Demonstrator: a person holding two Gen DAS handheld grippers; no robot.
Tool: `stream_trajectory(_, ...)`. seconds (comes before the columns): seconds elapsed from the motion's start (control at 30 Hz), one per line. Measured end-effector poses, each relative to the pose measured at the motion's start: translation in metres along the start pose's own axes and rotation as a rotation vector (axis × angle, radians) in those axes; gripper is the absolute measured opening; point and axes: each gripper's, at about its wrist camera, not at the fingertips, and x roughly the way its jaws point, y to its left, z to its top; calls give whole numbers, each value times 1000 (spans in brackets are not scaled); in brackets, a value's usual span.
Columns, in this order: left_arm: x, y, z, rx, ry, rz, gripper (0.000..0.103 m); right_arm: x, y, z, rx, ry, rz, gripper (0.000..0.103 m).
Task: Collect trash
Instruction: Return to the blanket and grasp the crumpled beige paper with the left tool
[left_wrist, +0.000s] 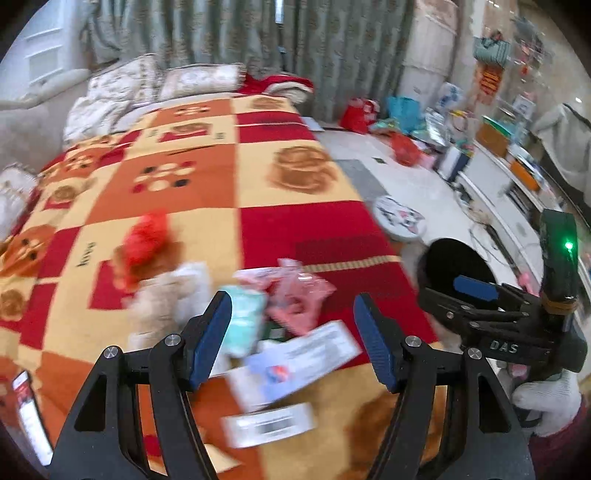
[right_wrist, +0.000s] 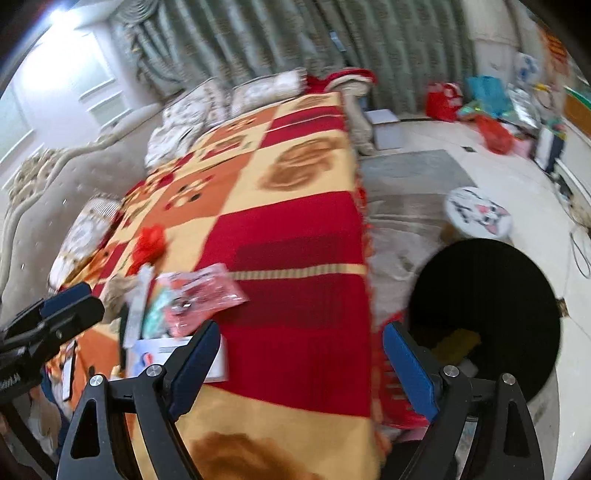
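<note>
Left gripper (left_wrist: 293, 341) fingers spread, right gripper (left_wrist: 476, 291) marked "DAS", barcoded label (left_wrist: 269, 424)

You face a bed (left_wrist: 207, 177) under a red, orange and cream checked blanket (right_wrist: 280, 229), pillows (left_wrist: 199, 79) at its far end. Grey-green patterned curtains (left_wrist: 258, 33) hang behind. To your right, pale floor (left_wrist: 413, 184) carries a grey mat (right_wrist: 410, 170) and what looks like a cat-face stool (right_wrist: 478, 218).
</note>
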Motion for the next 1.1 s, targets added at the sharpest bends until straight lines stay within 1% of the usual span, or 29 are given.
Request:
stream_trajectory(0.1,-7,27,-6,-40,-7,32,68,14,28,1,-51,27,22,89)
stream_trajectory(0.27,-10,76,-17,-123,-5,65,68,35,68,3,-139,60,9,89)
stream_trajectory(0.37,-10,92,-22,-146,1,79,68,45,82,6,-157,81,-2,89)
stream_trajectory(0.43,-6,104,-25,-162,12,80,68,54,89,8,-163,101,-6,89)
stream_trajectory(0.57,-1,121,-30,-204,34,53,68,67,95,11,-165,147,-8,89)
stream_trajectory(0.7,4,126,-27,-219,34,31,68,71,100,12,-162,153,1,89)
stream_trajectory(0.8,13,122,-21,-203,46,11,68,73,99,12,-146,163,15,89)
stream_trajectory(0.93,28,116,-15,-176,60,11,68,72,97,12,-131,174,27,89)
stream_trajectory(1.1,47,116,-9,-169,76,-1,68,68,93,15,-122,158,28,89)
